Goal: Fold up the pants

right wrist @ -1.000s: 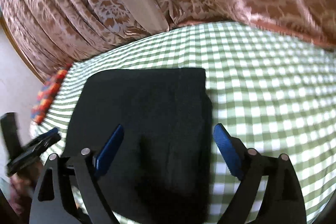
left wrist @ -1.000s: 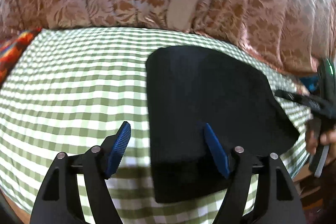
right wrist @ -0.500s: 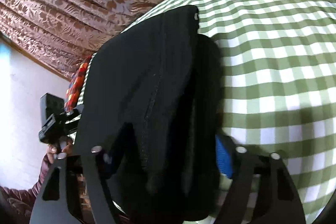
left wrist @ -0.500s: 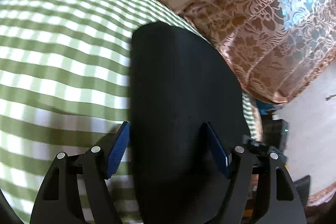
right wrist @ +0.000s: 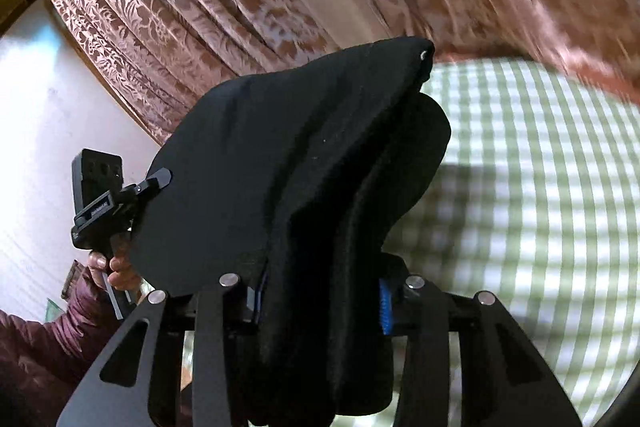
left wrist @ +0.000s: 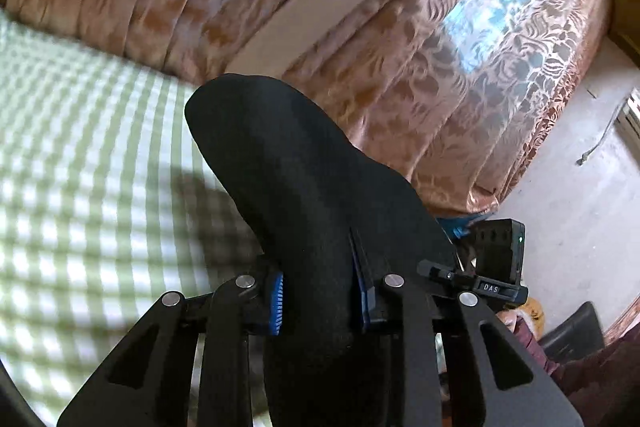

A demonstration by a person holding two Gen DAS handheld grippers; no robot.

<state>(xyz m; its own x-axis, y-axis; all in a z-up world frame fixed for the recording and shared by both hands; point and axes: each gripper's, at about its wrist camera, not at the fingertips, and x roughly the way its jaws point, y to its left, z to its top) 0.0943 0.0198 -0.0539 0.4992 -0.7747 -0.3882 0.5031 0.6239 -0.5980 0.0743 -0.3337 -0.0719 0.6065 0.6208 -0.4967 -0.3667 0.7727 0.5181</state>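
The folded black pants [left wrist: 304, 187] are lifted off the green-checked bed cover [left wrist: 80, 167] and cast a shadow on it. My left gripper [left wrist: 318, 291] is shut on the near edge of the pants, with its blue pads pressed into the cloth. In the right wrist view my right gripper [right wrist: 320, 301] is shut on the other side of the same folded pants [right wrist: 300, 155], whose layers bulge between the fingers. The other gripper shows at the left of that view [right wrist: 104, 191], at the far edge of the pants.
Brown floral curtains [left wrist: 440, 67] hang behind the bed. The checked cover [right wrist: 540, 187] spreads right in the right wrist view. A pale wall [right wrist: 36, 107] is at left, the person's sleeve [right wrist: 36, 347] below it. The floor [left wrist: 580, 227] lies at right in the left wrist view.
Both grippers went from open around the pants' edges to shut on them. The folded pants rose off the bed and both views tilted up towards the curtains.
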